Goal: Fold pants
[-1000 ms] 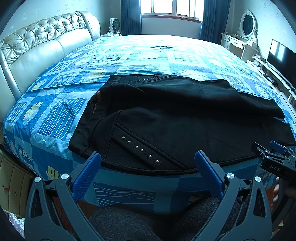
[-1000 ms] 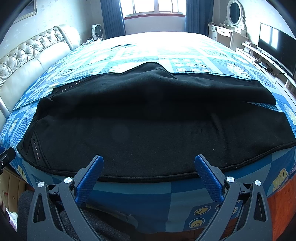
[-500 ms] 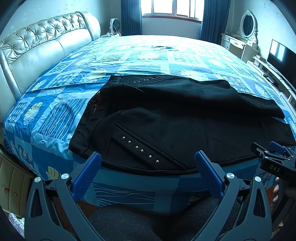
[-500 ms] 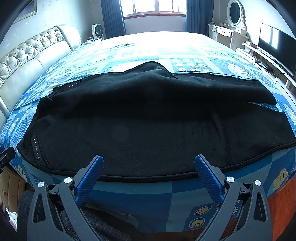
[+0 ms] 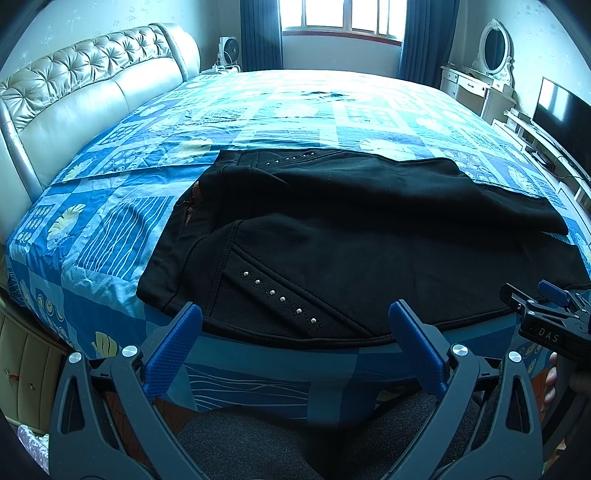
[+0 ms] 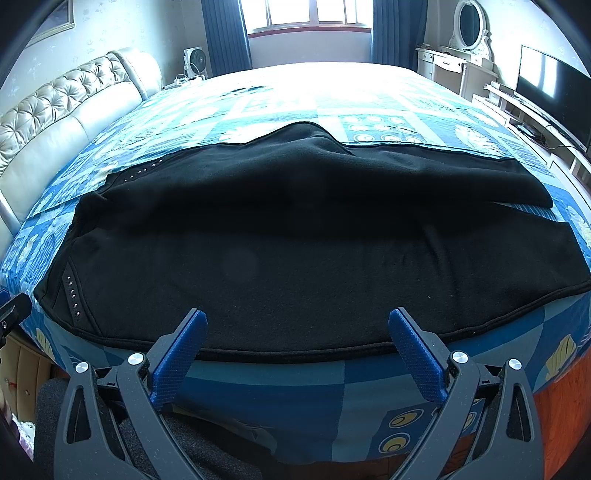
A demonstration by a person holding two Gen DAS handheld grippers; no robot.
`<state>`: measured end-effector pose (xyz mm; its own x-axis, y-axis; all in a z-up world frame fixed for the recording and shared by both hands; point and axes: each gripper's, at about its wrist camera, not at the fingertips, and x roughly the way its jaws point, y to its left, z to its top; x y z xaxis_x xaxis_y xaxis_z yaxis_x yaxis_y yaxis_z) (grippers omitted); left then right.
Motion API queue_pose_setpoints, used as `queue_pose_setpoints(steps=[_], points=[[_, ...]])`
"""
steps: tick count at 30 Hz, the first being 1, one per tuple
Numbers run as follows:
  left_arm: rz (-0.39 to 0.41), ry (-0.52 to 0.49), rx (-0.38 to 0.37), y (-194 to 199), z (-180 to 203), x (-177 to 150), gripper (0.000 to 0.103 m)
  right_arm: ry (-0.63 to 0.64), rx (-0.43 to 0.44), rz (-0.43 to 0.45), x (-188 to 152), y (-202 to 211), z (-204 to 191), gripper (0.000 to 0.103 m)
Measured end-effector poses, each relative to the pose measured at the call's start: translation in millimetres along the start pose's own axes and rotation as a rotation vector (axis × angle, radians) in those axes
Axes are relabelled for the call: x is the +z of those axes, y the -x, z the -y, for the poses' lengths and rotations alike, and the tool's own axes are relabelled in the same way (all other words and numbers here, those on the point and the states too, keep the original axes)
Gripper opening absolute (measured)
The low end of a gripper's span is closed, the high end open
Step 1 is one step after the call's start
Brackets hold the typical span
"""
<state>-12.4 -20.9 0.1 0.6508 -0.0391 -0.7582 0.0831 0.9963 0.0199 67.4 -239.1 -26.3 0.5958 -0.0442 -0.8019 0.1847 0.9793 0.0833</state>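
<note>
A bedroom, seen from two cameras held low at the near edge of a wide bed (image 5: 122, 236). The bed is covered by a blue patchwork bedspread (image 6: 369, 122) printed with white leaves, stripes and circles; it lies mostly smooth, with a few slight ripples, and drapes over the near edge. A pair of black pants (image 5: 369, 254) lies spread flat across the near part of the bedspread, waist toward 9 o'clock and legs running toward 3 o'clock, one leg behind the other. Small silver studs (image 5: 280, 298) line a slanted pocket seam near the front hem edge, and another row shows at the far side of the waist.

In the left view, the left gripper (image 5: 295, 326) sits at 6 o'clock, its blue fingers (image 5: 173, 350) spread wide, holding nothing, just short of the pants' near edge. At 3 o'clock the side of the right gripper (image 5: 546, 314) enters that view. In the right view, the right gripper (image 6: 297, 328) also sits at 6 o'clock with blue fingers (image 6: 413, 354) spread wide and empty, their tips against the near hem.

Around the room: a tufted, pale leather headboard (image 5: 85, 99) curves along 9 to 11 o'clock. A bright window (image 6: 306, 14) with dark blue curtains (image 6: 225, 37) fills 12 o'clock, and a small white fan (image 6: 195, 61) stands at 11 o'clock beside the curtain. At 1 o'clock, a white dressing table with an oval mirror (image 6: 469, 20); at 2 o'clock, a dark flat television (image 6: 550, 85) on a low stand
</note>
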Motion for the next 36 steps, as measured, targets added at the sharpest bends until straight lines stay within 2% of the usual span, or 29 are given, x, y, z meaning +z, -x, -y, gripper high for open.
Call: queue_pose_setpoints(steps=[5, 8, 12, 15, 18, 20, 23, 27, 29, 32, 36], points=[[0.018, -0.018, 0.004, 3.0, 4.3, -0.3, 0.101, 0.0, 0.018, -0.006, -1.0, -0.9, -3.6, 0.098], [0.033, -0.052, -0.006, 5.1, 5.5, 0.4, 0.101, -0.002, 0.064, -0.027, 4.1, -0.3, -2.5, 0.098], [0.031, -0.064, -0.082, 5.9, -11.3, 17.4, 0.101, -0.01, 0.237, -0.013, 26.4, 8.0, 4.8, 0.098], [0.025, -0.062, -0.148, -5.1, -41.2, 40.9, 0.101, 0.015, 0.36, 0.015, 52.8, 8.1, 11.6, 0.098], [-0.014, -0.065, -0.207, -34.8, -78.4, 72.2, 0.101, 0.043, 0.395, 0.032, 81.9, -2.6, 19.0, 0.098], [-0.058, -0.058, -0.272, -60.8, -101.6, 91.8, 0.101, 0.064, 0.411, 0.032, 104.1, -15.3, 22.7, 0.098], [-0.116, 0.008, -0.345, -110.5, -136.6, 125.4, 0.101, 0.073, 0.431, 0.011, 135.2, -40.3, 29.2, 0.098], [-0.16, 0.066, -0.35, -173.9, -162.4, 155.3, 0.101, 0.083, 0.387, -0.03, 167.8, -79.1, 34.4, 0.098], [-0.201, 0.072, -0.378, -205.4, -170.9, 166.1, 0.101, 0.094, 0.37, -0.041, 177.8, -91.2, 36.4, 0.098], [-0.221, 0.077, -0.373, -245.1, -178.5, 181.2, 0.101, 0.101, 0.381, -0.069, 195.1, -116.4, 39.7, 0.098], [-0.247, 0.036, -0.418, -277.2, -174.3, 194.4, 0.101, 0.155, 0.418, -0.099, 213.9, -145.8, 38.8, 0.098]])
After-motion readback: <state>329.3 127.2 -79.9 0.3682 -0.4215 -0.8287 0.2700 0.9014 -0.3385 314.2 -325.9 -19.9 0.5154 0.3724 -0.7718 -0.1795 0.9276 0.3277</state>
